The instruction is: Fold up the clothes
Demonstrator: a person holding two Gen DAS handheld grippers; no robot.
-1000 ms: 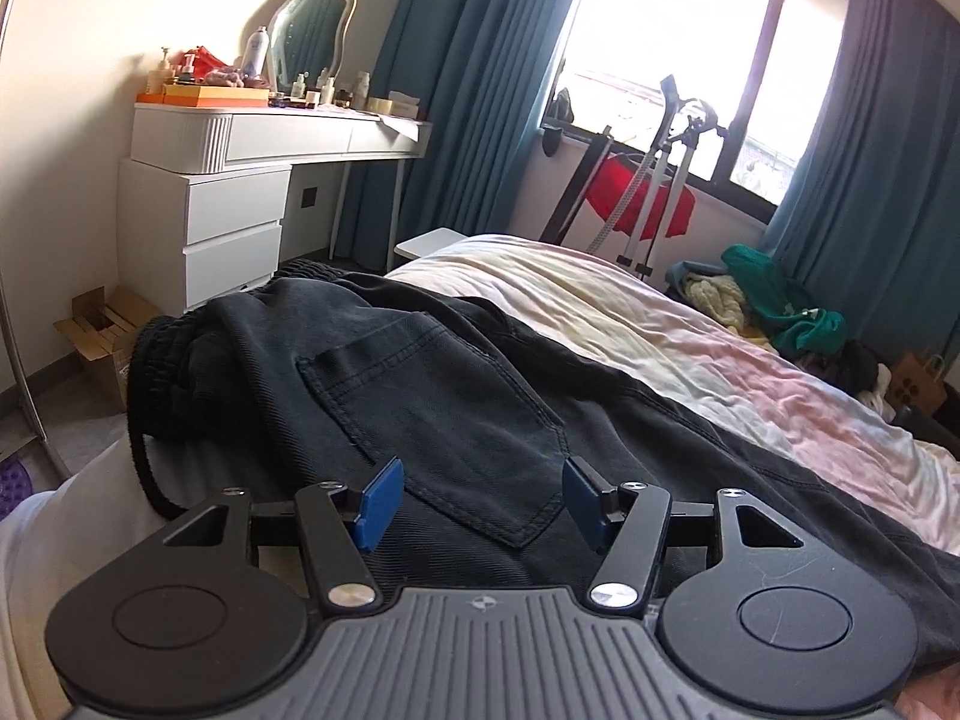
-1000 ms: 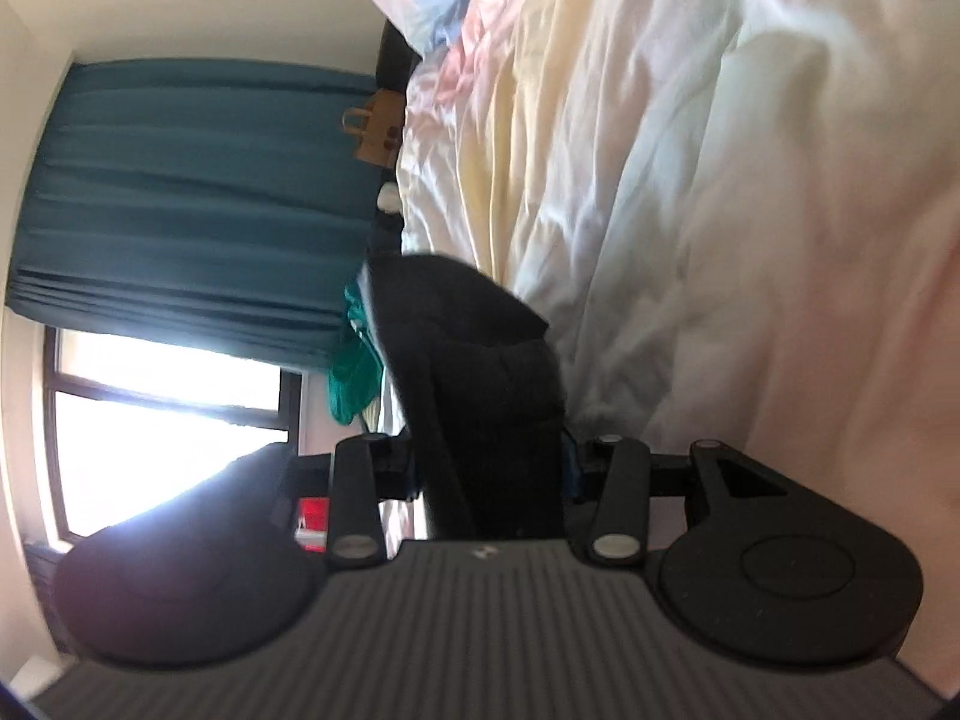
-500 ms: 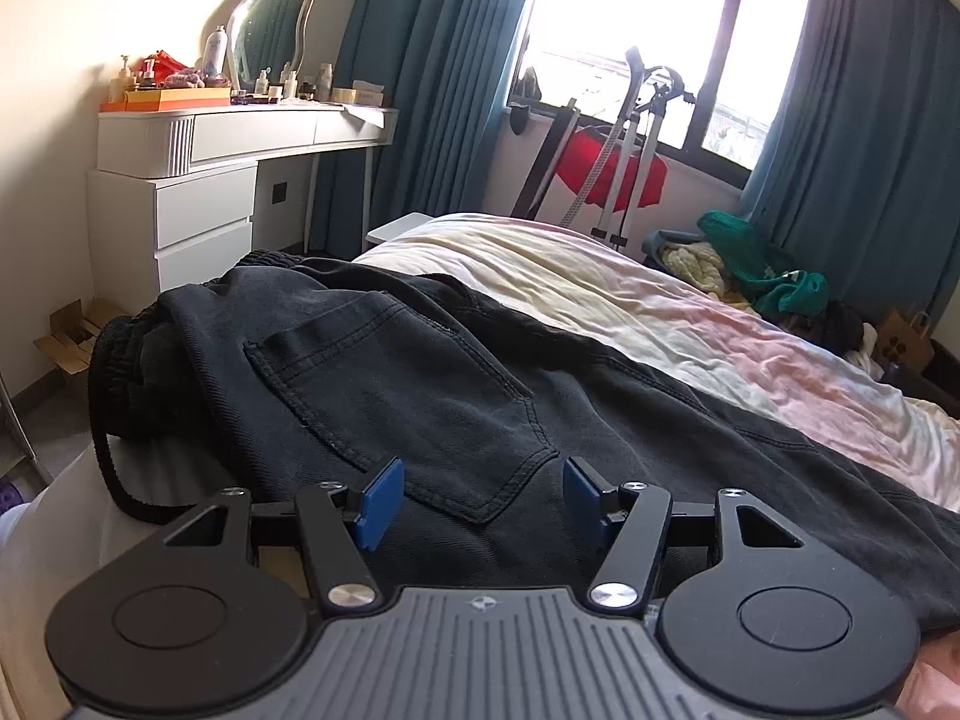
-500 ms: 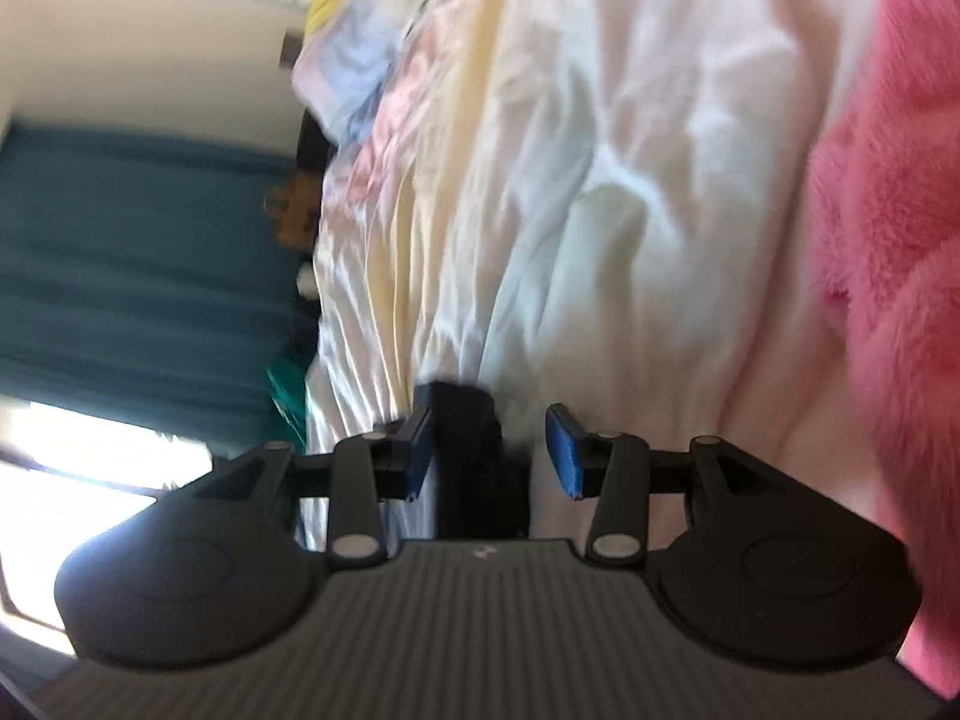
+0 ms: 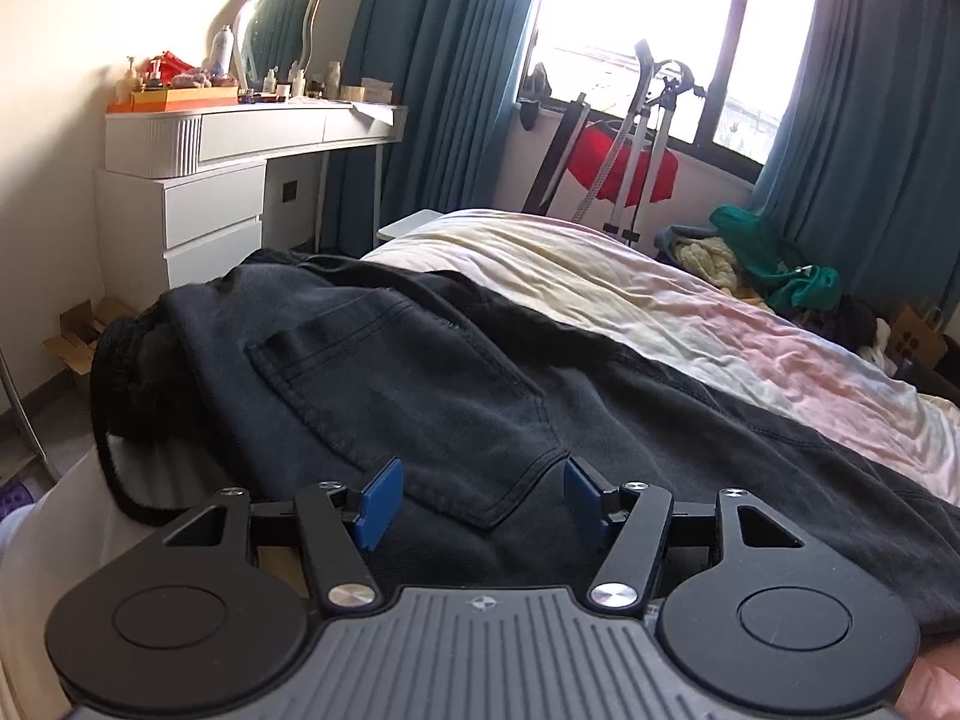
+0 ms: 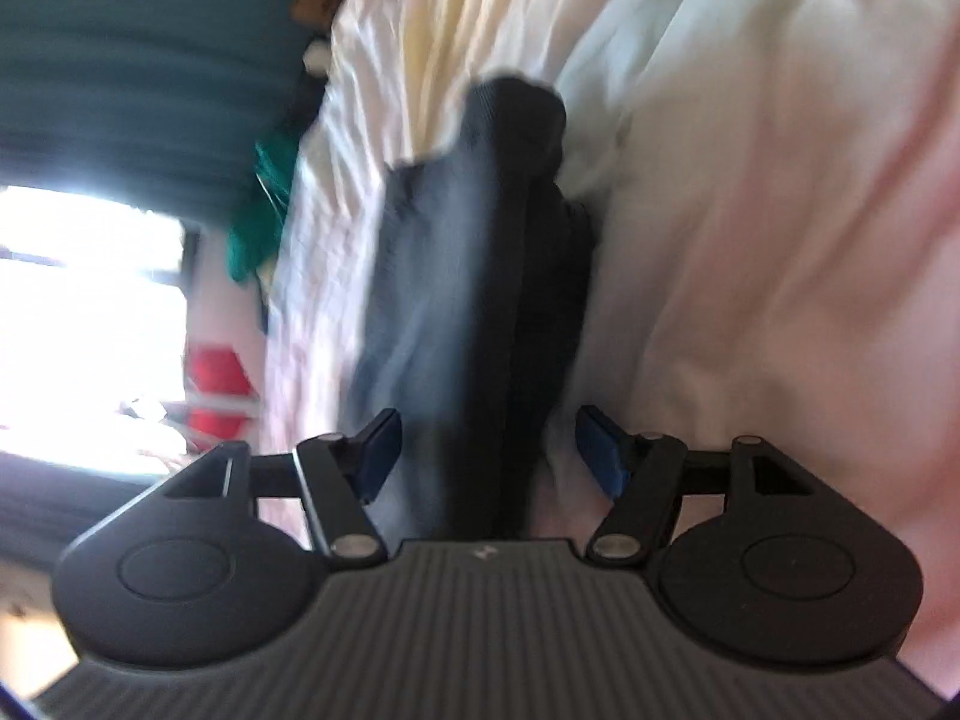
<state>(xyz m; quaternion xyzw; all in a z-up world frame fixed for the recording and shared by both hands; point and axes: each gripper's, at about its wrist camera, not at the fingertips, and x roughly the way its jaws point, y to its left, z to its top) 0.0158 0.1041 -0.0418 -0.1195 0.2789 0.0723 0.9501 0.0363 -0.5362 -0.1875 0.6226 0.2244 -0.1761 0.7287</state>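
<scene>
Black trousers (image 5: 420,384) lie spread along the near side of the bed (image 5: 690,312), back pocket up, elastic waistband bunched at the left. My left gripper (image 5: 477,501) hovers open just above the pocket's lower corner, nothing between its blue pads. In the blurred, sideways right wrist view, a dark trouser leg end (image 6: 480,276) rests on the pale sheet (image 6: 750,240). My right gripper (image 6: 486,453) is open, its pads spread on either side of that cloth, not gripping it.
A white dressing table (image 5: 228,174) with a mirror and bottles stands at the left wall. Teal curtains (image 5: 870,138) frame the window. A garment steamer with a red cloth (image 5: 624,168) and a pile of clothes (image 5: 762,258) sit beyond the bed.
The right gripper opened wider and the trouser leg, held a second ago, now lies loose between its pads. The left gripper shifted slightly over the pocket, staying open.
</scene>
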